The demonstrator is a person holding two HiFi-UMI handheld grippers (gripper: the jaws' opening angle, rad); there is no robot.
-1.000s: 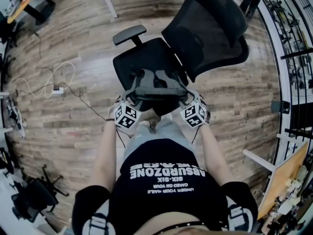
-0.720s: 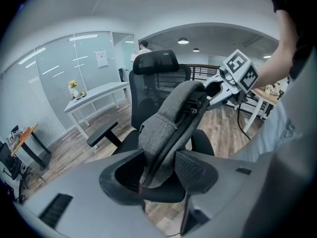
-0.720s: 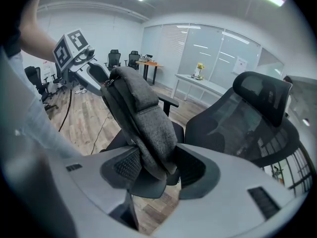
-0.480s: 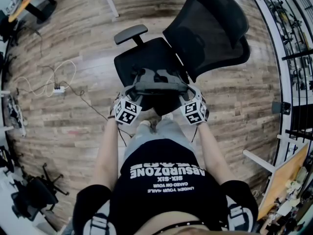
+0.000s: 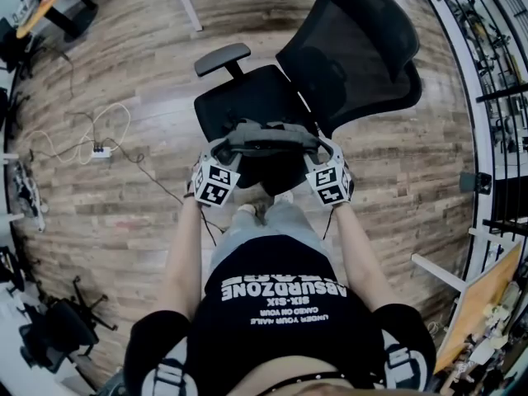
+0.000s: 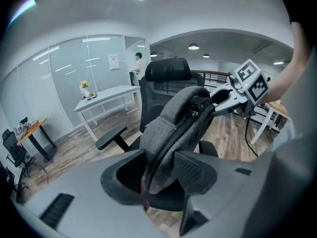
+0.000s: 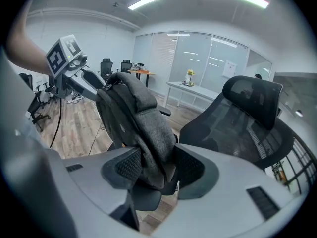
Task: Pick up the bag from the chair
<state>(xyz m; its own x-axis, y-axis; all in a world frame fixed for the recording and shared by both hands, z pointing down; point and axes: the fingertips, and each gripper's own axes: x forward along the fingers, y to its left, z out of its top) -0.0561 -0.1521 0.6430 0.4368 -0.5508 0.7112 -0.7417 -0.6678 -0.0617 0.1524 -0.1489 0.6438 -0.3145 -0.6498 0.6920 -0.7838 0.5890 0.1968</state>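
Note:
A grey fabric bag (image 5: 266,138) hangs stretched between my two grippers just above the front of the black office chair's seat (image 5: 247,101). My left gripper (image 5: 224,151) is shut on the bag's left end, where grey cloth (image 6: 168,133) fills the space between its jaws. My right gripper (image 5: 313,149) is shut on the bag's right end, pinching the cloth (image 7: 146,133). The chair's mesh backrest (image 5: 351,44) leans away to the upper right. In the left gripper view the right gripper (image 6: 233,90) shows beyond the bag.
The chair's left armrest (image 5: 221,58) juts out at the upper left. A white power strip with cables (image 5: 97,149) lies on the wooden floor to the left. Racks (image 5: 499,97) line the right side. White desks (image 6: 106,98) stand behind the chair.
Both grippers have shifted slightly up the frame with the bag, and the bag has lifted a little over the seat's front.

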